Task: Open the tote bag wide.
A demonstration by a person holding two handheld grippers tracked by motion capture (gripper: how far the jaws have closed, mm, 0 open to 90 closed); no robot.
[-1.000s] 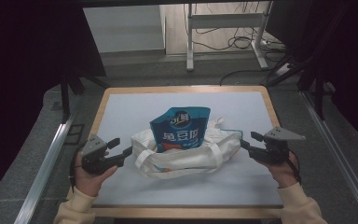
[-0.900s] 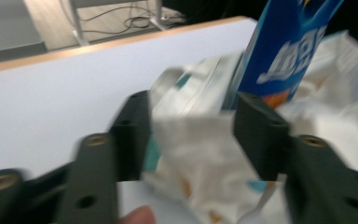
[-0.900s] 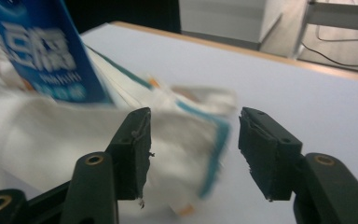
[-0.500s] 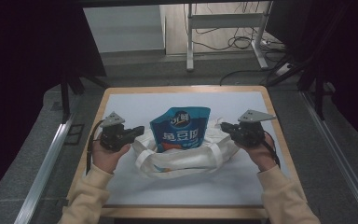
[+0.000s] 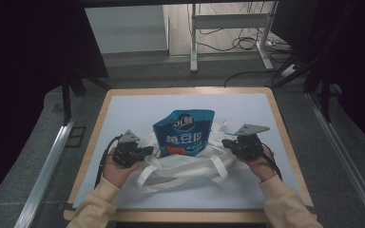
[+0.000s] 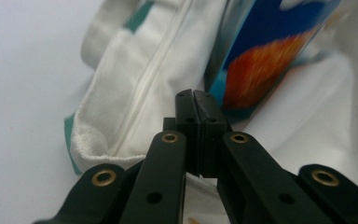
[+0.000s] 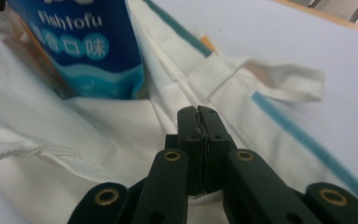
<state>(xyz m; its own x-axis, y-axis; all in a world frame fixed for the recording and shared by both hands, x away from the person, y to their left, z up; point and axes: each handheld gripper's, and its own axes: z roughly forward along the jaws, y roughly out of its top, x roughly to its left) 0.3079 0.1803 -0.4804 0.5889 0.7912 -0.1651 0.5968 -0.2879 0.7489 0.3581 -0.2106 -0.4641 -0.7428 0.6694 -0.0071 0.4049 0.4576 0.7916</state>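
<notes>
The blue snack pouch stands about mid-table inside the mouth of a white tote bag, leaning toward the far edge. My left gripper and right gripper sit at the bag's two sides with jaws pressed together, each apparently pinching bag cloth, I'd guess to hold the mouth open or lift it. Half a second ago both were a bit farther from the near edge, so they've dropped back slightly.

Both hands have moved inward from the lower corners of the frame. The left claw and right claw now sit pinched together on opposite edges of the white cloth tote bag.
</notes>
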